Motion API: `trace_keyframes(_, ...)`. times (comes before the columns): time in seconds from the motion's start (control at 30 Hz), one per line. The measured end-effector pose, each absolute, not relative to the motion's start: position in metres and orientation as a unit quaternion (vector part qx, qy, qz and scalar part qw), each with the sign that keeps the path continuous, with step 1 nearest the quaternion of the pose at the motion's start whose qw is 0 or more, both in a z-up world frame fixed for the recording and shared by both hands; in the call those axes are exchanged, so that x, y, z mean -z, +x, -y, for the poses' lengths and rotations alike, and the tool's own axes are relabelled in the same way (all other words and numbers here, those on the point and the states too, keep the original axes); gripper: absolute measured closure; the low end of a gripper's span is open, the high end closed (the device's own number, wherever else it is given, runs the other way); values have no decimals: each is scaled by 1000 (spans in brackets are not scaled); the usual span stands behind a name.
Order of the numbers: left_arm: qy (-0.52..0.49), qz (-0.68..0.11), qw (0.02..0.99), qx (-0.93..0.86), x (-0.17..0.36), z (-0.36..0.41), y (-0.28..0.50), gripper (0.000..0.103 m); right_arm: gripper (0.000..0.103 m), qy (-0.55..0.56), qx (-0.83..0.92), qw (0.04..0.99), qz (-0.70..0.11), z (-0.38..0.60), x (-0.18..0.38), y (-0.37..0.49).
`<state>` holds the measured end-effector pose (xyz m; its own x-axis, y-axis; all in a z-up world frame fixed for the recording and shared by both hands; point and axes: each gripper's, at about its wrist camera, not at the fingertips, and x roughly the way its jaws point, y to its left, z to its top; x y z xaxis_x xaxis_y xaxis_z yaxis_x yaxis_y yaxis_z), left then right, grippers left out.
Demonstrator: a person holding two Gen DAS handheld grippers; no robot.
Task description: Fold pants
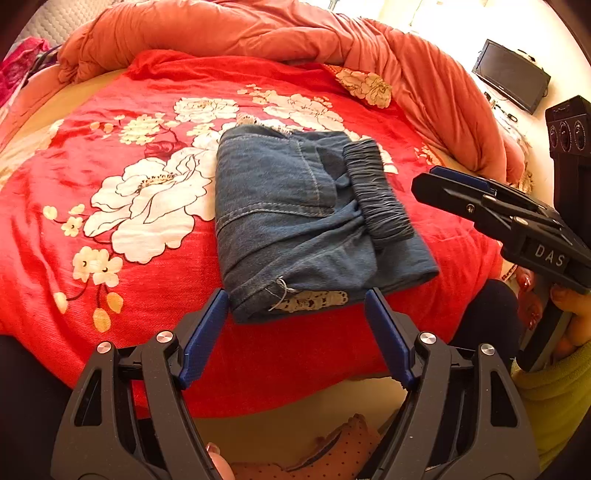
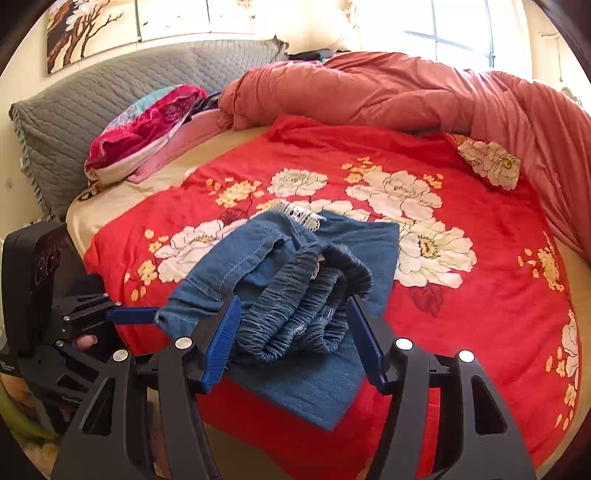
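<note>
Folded blue jeans (image 1: 288, 206) lie in a compact bundle on the red floral bedspread (image 1: 110, 155), their gathered elastic waistband (image 1: 373, 184) on top at the right. My left gripper (image 1: 297, 299) is open, its blue pads either side of the bundle's near edge without pressing it. My right gripper (image 1: 428, 179) hovers just right of the waistband, clear of the cloth. In the right wrist view the jeans (image 2: 236, 258) and waistband (image 2: 303, 306) sit ahead of the open right gripper (image 2: 293, 302). The left gripper (image 2: 140, 314) shows beside the bundle's left corner.
A bunched orange duvet (image 1: 258, 29) borders the bed's far and right sides. A grey quilted pillow (image 2: 92, 103) and a pink cloth pile (image 2: 147, 125) lie at the head. A dark screen (image 1: 511, 74) stands beyond the bed. A hand in a green sleeve (image 1: 554, 398) holds the right gripper.
</note>
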<state>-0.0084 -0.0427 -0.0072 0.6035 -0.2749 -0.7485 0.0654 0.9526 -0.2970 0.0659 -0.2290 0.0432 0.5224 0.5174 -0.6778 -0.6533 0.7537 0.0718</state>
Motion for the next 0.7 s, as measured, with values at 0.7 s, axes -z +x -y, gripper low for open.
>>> trace_keyframes(0.7, -123, -414, 901, 50, -4, 1, 45, 24, 17, 2, -276, 866, -417, 262, -8, 118)
